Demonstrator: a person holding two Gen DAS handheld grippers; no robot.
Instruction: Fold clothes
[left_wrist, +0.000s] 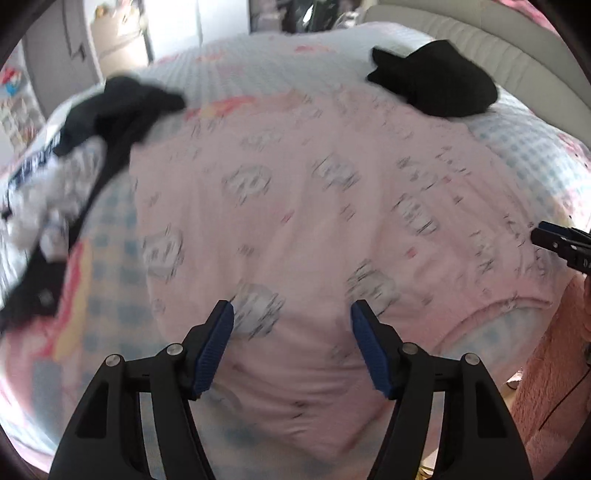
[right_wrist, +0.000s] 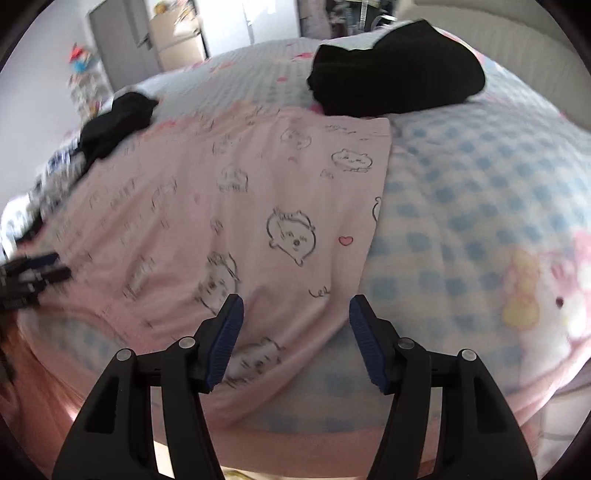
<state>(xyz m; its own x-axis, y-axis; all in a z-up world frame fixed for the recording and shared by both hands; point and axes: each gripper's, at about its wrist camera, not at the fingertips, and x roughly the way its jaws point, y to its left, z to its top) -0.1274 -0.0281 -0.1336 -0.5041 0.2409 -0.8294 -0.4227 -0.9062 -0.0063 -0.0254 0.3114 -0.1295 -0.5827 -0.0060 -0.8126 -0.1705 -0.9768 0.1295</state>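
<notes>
The pink printed garment (right_wrist: 236, 192) lies spread flat on the bed (right_wrist: 480, 192), over the blue-checked cover. Both hand-held grippers hover over its near edge with jaws wide apart, nothing between them: left hand-held gripper (left_wrist: 291, 317), right hand-held gripper (right_wrist: 295, 314). A folded black garment (right_wrist: 399, 74) sits at its far corner, and a dark clothes pile (left_wrist: 66, 155) lies off to the left.

A blue-checked bedspread (right_wrist: 480, 192) covers the bed below a padded headboard (left_wrist: 517, 48).
</notes>
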